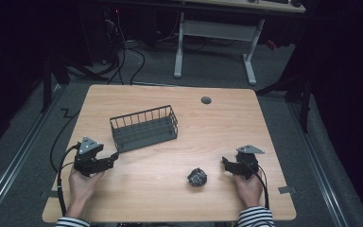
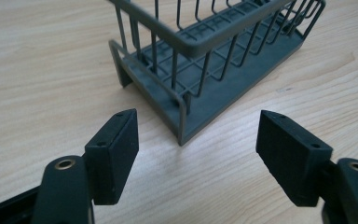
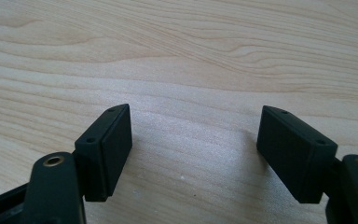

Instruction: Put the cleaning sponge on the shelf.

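you have one grey wire basket (image 1: 144,128) on the wooden table (image 1: 217,123), left of centre and set at a slant, and its near short end lies just ahead of your left gripper (image 1: 109,159), close but not touching. count the rest: one crumpled dark ball (image 1: 197,177) near the front edge, well apart from the basket and a little to the left of your right gripper (image 1: 226,162); one round grey grommet (image 1: 206,100) near the far edge; two grippers, one in each of your hands. your left gripper's jaws stand released and wide apart with nothing between them, and your right gripper's jaws are spread the same way over bare wood, gripping nothing. the left gripper view brings you the basket (image 2: 205,60) up close: upright wires, a flat slatted floor, a thick top rim, nothing inside that you can see. the right gripper view gives you wood grain between the two black pads (image 3: 109,149). the high view adds your striped sleeves and a second desk's white legs (image 1: 215,45) beyond the table.
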Demonstrator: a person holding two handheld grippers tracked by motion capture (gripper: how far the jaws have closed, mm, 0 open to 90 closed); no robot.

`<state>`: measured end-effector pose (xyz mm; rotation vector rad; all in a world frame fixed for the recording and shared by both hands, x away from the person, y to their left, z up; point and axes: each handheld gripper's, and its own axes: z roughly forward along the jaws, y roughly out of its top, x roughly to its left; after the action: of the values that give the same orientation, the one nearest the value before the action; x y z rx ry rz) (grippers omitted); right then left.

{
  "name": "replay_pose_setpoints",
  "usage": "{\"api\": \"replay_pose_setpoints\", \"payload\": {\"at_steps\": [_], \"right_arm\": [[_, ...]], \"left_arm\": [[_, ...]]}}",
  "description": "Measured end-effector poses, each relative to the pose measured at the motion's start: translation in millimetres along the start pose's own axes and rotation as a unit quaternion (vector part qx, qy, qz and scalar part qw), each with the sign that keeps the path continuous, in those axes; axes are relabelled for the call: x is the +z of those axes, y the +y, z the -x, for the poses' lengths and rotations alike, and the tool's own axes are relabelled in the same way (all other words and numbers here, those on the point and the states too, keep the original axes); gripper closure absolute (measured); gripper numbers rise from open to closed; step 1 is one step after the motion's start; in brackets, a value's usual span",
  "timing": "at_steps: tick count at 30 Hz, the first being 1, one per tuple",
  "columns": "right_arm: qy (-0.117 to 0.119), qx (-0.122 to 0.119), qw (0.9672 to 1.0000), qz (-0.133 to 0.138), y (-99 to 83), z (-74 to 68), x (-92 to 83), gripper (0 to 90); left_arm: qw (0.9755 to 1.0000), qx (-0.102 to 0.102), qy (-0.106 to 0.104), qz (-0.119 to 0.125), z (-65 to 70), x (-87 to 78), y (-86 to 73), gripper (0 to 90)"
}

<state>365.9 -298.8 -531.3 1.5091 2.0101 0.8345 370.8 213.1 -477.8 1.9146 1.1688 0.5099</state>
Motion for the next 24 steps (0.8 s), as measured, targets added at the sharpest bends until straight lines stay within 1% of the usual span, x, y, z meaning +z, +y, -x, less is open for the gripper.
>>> {"api": "replay_pose_setpoints", "payload": {"at_steps": [4,5,6,7,8,9,12,13,15,18,19,20,22,23,24], "right_arm": [[0.001,-0.002,1.0000,0.000,0.0,-0.3,-0.1,26.6],[0.002,-0.002,1.0000,0.000,0.0,-0.3,0.0,26.6],[0.002,-0.002,1.0000,0.000,0.0,-0.3,0.0,26.6],[0.002,-0.002,1.0000,0.000,0.0,-0.3,-0.1,26.6],[0.002,-0.002,1.0000,0.000,0.0,-0.3,-0.1,26.6],[0.002,-0.003,1.0000,0.000,0.0,-0.3,-0.1,27.0],[0.003,-0.003,1.0000,0.000,-0.1,-0.3,-0.1,27.1],[0.003,-0.004,1.0000,0.001,0.0,-0.1,-0.1,27.1],[0.003,-0.004,1.0000,0.001,0.0,-0.2,-0.1,27.1],[0.003,-0.004,1.0000,0.001,0.0,-0.1,-0.1,27.2],[0.003,-0.003,1.0000,0.000,-0.1,-0.3,-0.1,27.1],[0.003,-0.003,1.0000,0.000,-0.1,-0.3,-0.1,27.1],[0.003,-0.003,1.0000,0.000,-0.1,-0.4,-0.2,27.3],[0.003,-0.003,1.0000,0.000,-0.1,-0.6,-0.2,27.5],[0.003,-0.003,1.0000,0.000,-0.1,-0.6,-0.2,27.5]], "left_arm": [[1.0000,0.001,-0.003,0.006,2.3,-3.2,10.6,29.7],[0.9999,-0.003,-0.008,0.013,2.3,-4.1,14.1,29.8],[0.9999,-0.003,-0.008,0.013,2.3,-4.1,14.1,29.6],[0.9996,-0.010,-0.019,0.017,1.1,-4.6,18.1,29.4],[0.9996,-0.010,-0.019,0.017,1.1,-4.6,18.1,29.4],[0.9995,-0.012,-0.022,0.017,-0.3,-4.4,22.3,29.5],[0.9995,-0.014,-0.022,0.017,-2.0,-3.5,26.4,29.8],[0.9996,-0.015,-0.020,0.015,-3.9,-2.6,30.7,29.8],[0.9996,-0.016,-0.019,0.015,-4.6,-2.3,33.7,29.9],[0.9997,-0.015,-0.011,0.015,-6.1,-1.3,40.0,31.1],[0.9999,-0.010,-0.002,0.013,-6.1,-0.2,42.7,31.7],[0.9999,-0.006,0.002,0.012,-5.7,0.6,44.4,32.1],[0.9999,-0.002,0.004,0.014,-4.9,1.6,48.9,32.7],[0.9998,0.000,0.009,0.017,-4.6,2.4,53.5,33.2],[0.9998,0.000,0.009,0.017,-4.6,2.4,53.5,33.7]]}}
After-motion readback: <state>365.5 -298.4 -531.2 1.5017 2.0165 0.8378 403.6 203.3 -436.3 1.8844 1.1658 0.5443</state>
